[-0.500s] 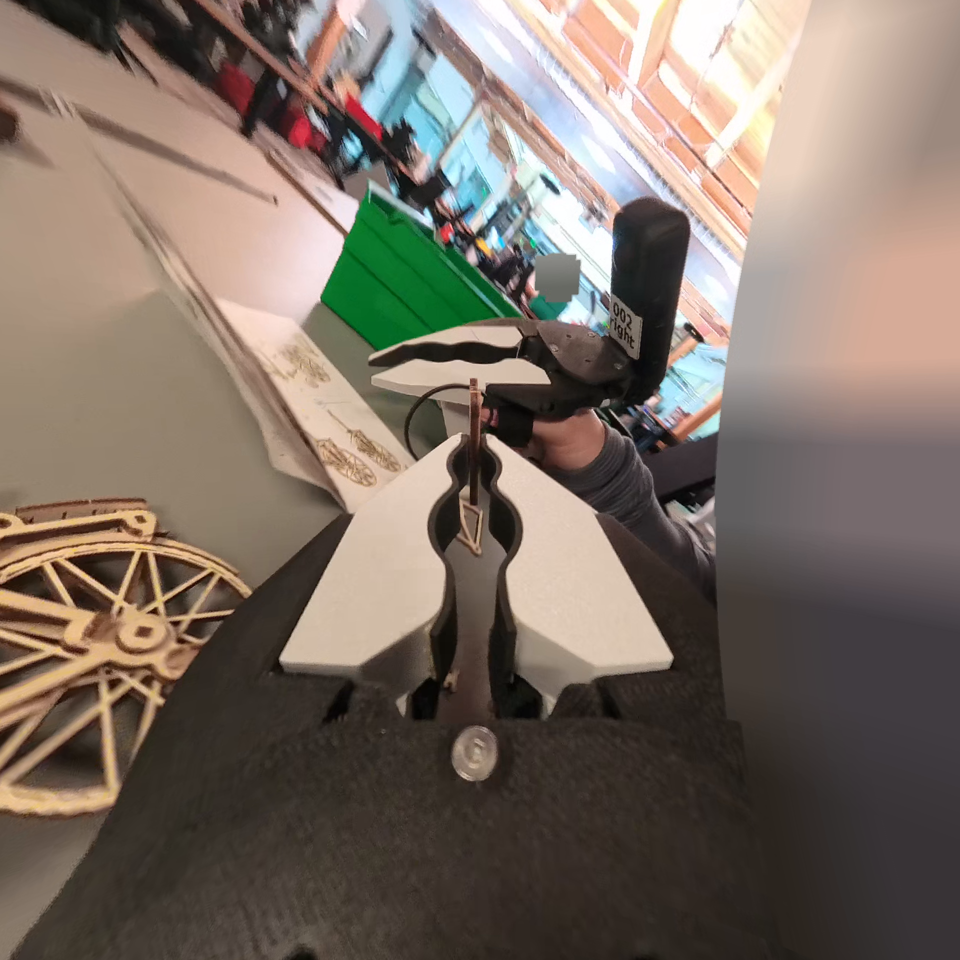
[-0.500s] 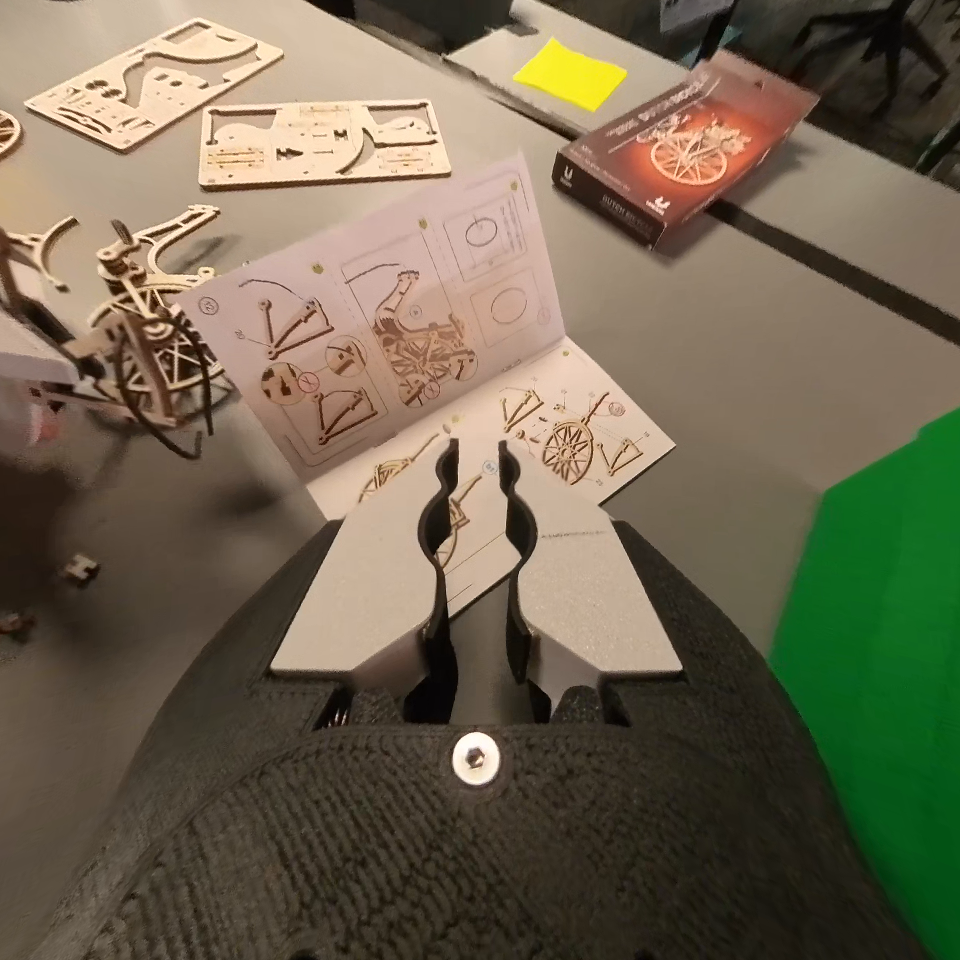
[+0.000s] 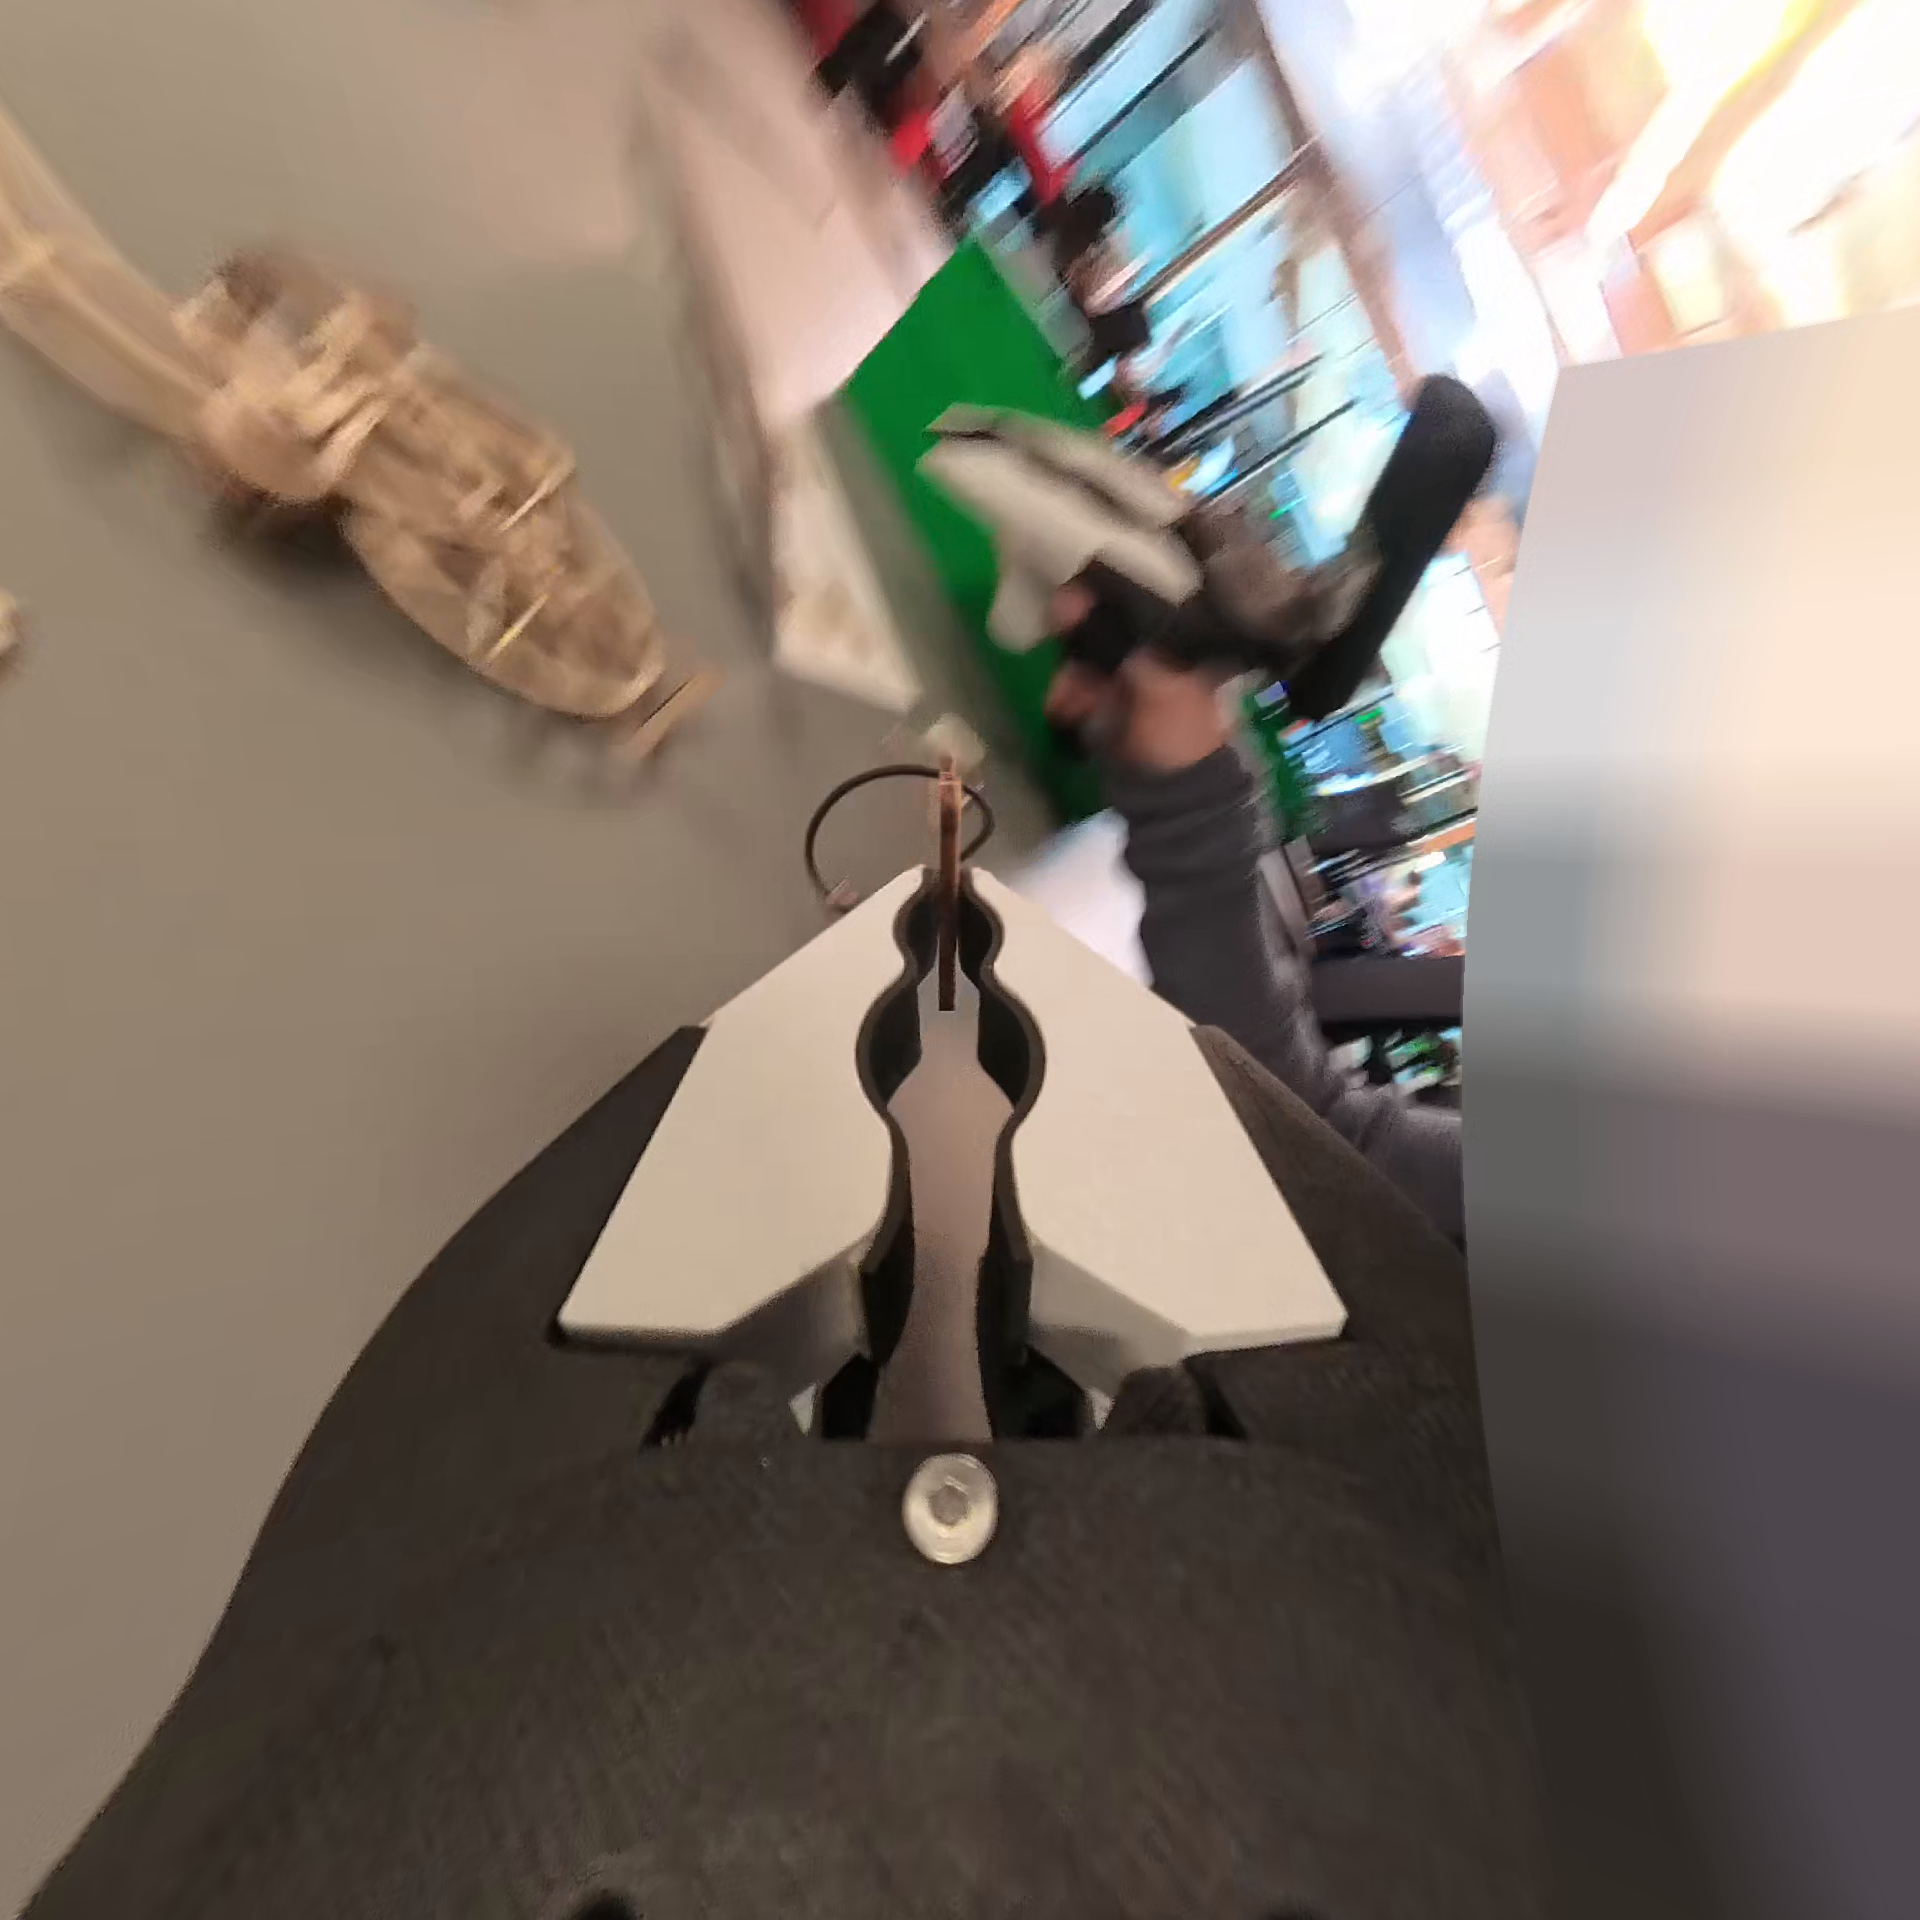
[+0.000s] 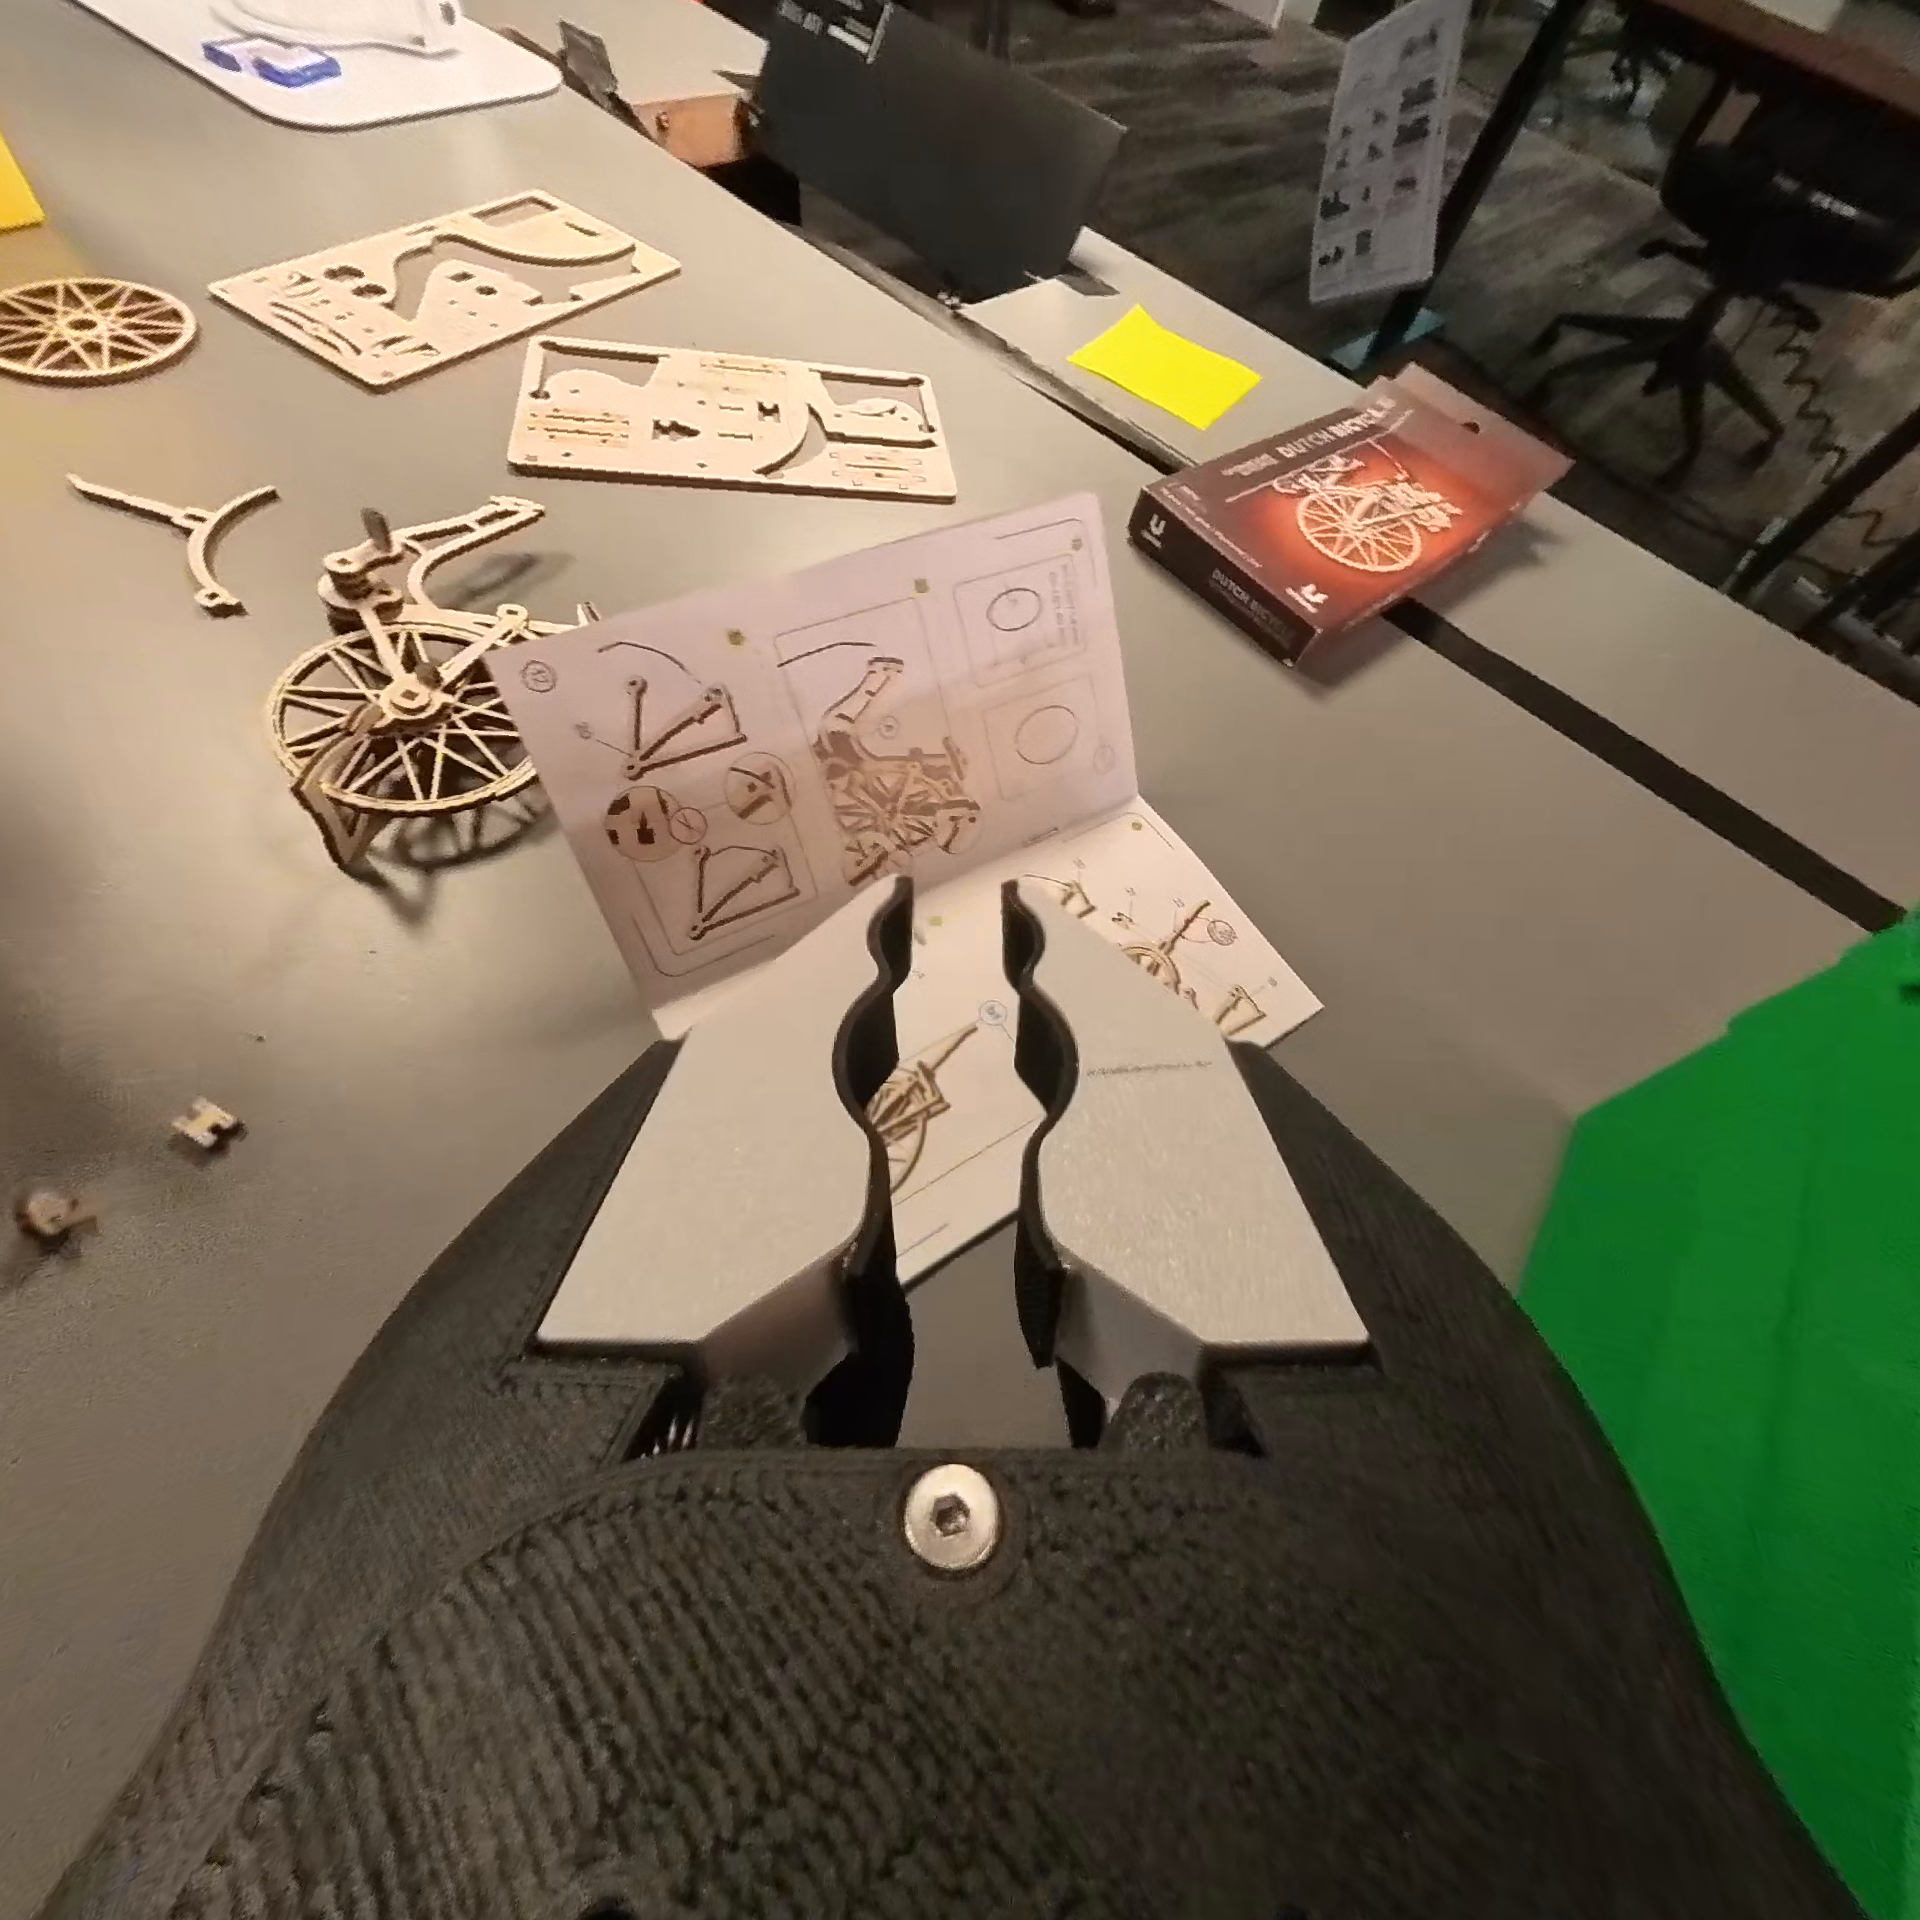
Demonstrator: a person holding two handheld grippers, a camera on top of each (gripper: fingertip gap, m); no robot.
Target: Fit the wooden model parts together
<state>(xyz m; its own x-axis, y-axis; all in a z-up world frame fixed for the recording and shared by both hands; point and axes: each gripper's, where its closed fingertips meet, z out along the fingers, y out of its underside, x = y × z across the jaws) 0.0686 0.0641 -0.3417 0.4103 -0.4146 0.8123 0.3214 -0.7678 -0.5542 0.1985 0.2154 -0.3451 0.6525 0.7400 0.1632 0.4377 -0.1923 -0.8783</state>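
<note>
The grey worktop [image 4: 1299, 831] carries everything; a green bin [image 4: 1745, 1299] stands at its right edge beside the right tongs; an instruction booklet [image 4: 831, 748] stands half-open near the middle, its lower page lying flat under the tips of the right tongs [image 4: 954, 894], whose jaws stand parted with nothing between them; two flat wooden part sheets [image 4: 727, 421] lie farther back, side by side; a dark red box [image 4: 1361, 520] rests across a seam at the far right, with a yellow note [image 4: 1164, 364] just behind it; the partly built wooden bicycle model [image 4: 400, 717] stands left of the booklet, just beside its upright page; a loose spoked wheel [image 4: 88, 327] lies at the far left; a forked wooden piece [image 4: 182, 520] lies between wheel and model; two small wooden bits [image 4: 203, 1122] sit near the left edge; the left tongs [image 3: 945, 894] are clenched on a thin wooden model part [image 3: 947, 914] held edge-on and upright, with a black ring [image 3: 894, 831] just behind its top; that view is blurred.
</note>
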